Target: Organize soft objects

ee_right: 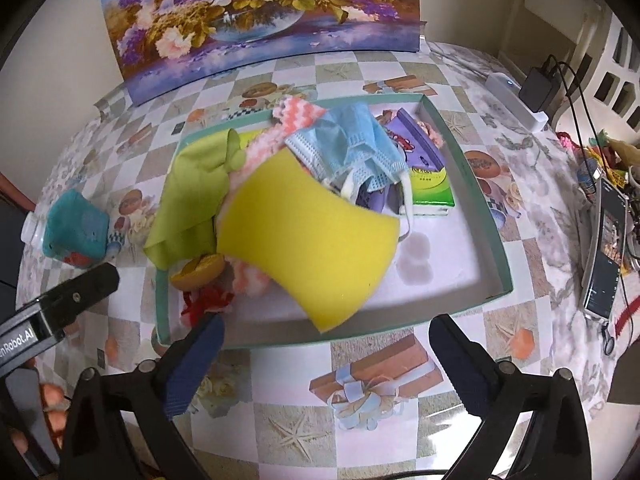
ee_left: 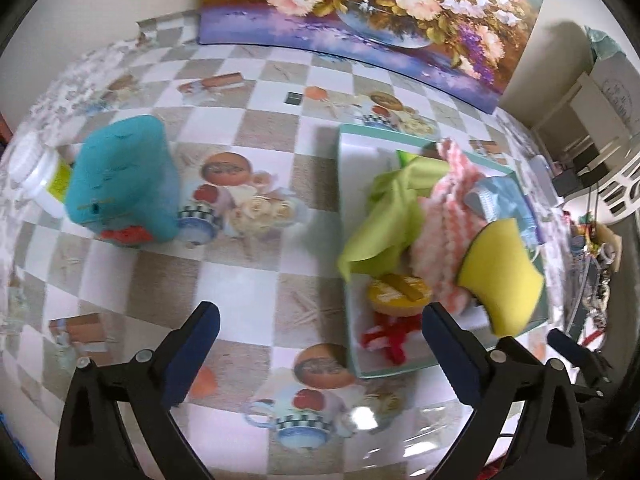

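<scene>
A teal-rimmed tray (ee_right: 478, 200) holds a heap of soft things: a yellow sponge (ee_right: 308, 248) slanting on top, a green cloth (ee_right: 192, 200), a pink-and-white knitted cloth (ee_right: 296, 116), a blue face mask (ee_right: 352, 144) and a tissue pack (ee_right: 424, 160). My right gripper (ee_right: 326, 324) stands open above the tray's near rim, apart from the sponge. In the left wrist view the tray (ee_left: 346, 168) sits to the right with the sponge (ee_left: 504, 276). A teal plush toy (ee_left: 120, 176) stands on the tablecloth to the left. My left gripper (ee_left: 320, 314) is open, with nothing between its fingers.
A floral painting (ee_right: 260, 20) leans on the wall behind the table. A white bottle (ee_left: 36, 176) lies behind the plush toy. A white power strip with a black charger (ee_right: 536, 92), a phone (ee_right: 604, 248) and clutter crowd the right edge.
</scene>
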Demonstrator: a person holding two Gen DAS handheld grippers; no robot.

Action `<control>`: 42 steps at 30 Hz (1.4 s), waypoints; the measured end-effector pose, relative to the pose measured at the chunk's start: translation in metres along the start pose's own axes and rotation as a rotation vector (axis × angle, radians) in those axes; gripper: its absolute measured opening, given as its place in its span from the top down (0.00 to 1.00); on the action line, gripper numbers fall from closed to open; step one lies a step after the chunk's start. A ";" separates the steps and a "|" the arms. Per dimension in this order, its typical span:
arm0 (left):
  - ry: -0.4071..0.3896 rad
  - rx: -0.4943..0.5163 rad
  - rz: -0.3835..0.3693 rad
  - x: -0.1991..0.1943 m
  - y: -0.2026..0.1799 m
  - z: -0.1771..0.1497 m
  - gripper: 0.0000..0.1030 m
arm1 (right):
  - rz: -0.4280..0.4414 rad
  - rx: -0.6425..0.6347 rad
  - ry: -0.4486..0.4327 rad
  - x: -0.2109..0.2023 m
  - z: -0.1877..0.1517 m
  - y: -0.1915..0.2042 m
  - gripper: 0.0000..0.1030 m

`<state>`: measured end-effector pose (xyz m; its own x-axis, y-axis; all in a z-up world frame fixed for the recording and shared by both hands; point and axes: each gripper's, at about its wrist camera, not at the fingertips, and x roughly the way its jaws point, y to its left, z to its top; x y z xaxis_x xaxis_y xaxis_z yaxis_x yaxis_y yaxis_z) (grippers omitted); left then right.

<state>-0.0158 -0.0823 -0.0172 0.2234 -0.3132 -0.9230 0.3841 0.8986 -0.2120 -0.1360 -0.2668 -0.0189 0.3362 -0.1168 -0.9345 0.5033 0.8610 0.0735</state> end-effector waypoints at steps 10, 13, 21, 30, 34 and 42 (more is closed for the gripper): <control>-0.100 -0.002 0.063 -0.027 0.014 -0.015 0.02 | 0.000 -0.015 -0.045 -0.014 -0.012 0.007 0.00; -0.138 -0.013 0.065 -0.038 0.020 -0.019 0.02 | 0.000 -0.015 -0.059 -0.018 -0.014 0.008 0.00; -0.207 -0.014 0.111 -0.057 0.025 -0.027 0.02 | -0.002 -0.016 -0.095 -0.029 -0.017 0.009 0.00; -0.236 -0.001 0.189 -0.066 0.021 -0.036 0.02 | -0.003 -0.021 -0.116 -0.035 -0.018 0.010 0.00; -0.220 -0.008 0.198 -0.067 0.024 -0.040 0.02 | -0.003 -0.021 -0.120 -0.036 -0.018 0.011 0.00; -0.193 -0.014 0.240 -0.064 0.027 -0.044 0.02 | -0.011 -0.005 -0.119 -0.036 -0.018 0.009 0.00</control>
<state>-0.0596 -0.0244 0.0223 0.4727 -0.1428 -0.8696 0.2877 0.9577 -0.0009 -0.1576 -0.2459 0.0091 0.4228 -0.1840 -0.8874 0.5039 0.8616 0.0614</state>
